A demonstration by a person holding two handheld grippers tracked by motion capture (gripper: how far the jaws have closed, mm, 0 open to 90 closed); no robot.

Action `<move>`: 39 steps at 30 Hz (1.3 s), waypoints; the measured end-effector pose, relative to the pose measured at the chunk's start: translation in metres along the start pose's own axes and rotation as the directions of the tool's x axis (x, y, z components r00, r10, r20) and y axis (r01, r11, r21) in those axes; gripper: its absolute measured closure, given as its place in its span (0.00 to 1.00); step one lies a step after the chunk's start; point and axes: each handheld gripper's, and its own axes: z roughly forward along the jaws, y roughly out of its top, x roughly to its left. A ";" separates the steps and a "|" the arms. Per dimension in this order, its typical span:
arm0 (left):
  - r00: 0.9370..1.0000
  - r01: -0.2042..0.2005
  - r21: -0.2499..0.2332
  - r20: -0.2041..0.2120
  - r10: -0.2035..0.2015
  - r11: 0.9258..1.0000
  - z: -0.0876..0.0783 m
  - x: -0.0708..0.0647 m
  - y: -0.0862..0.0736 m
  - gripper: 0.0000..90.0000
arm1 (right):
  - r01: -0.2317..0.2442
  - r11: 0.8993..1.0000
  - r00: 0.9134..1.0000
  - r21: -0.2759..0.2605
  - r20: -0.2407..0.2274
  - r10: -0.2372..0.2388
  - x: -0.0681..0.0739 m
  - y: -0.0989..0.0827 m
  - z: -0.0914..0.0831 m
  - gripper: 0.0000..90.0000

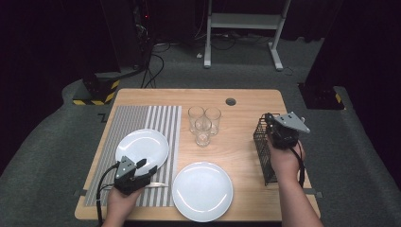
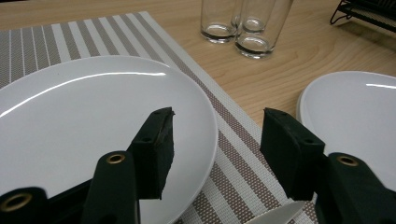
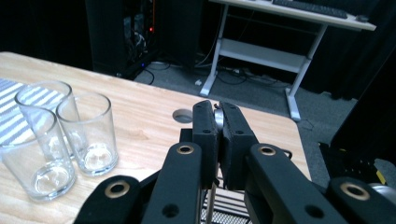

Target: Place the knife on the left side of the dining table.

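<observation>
In the right gripper view we see the right tool [image 3: 219, 140] pressed shut on a thin metal piece, mostly hidden between the pads. The left gripper view cuts off both plates [image 2: 93, 112] and the wire basket [image 2: 369, 11]. A pale utensil tip [image 2: 275, 217] there is too cropped to identify.

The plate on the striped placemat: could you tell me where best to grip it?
Likely its near rim, one jaw above and one below, coming in low from the person's side. The plate lies flat on the placemat, so only its thin edge fits the open left gripper.
</observation>
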 end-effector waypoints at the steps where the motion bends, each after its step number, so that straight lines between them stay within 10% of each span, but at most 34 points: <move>1: 1.000 0.000 -0.004 0.002 0.000 1.000 0.000 0.000 0.000 0.49 | -0.002 1.000 1.000 -0.004 0.000 0.002 0.000 0.001 -0.001 0.96; 23: 1.000 -0.011 -0.061 0.027 0.013 0.998 -0.007 -0.009 0.006 0.49 | 0.032 0.980 0.999 -0.198 0.035 -0.025 0.006 0.035 -0.032 0.96; 39: 0.999 -0.032 -0.075 0.023 0.033 0.997 -0.010 -0.010 0.006 0.49 | 0.054 0.955 0.998 -0.291 -0.026 -0.065 0.033 0.063 -0.044 0.96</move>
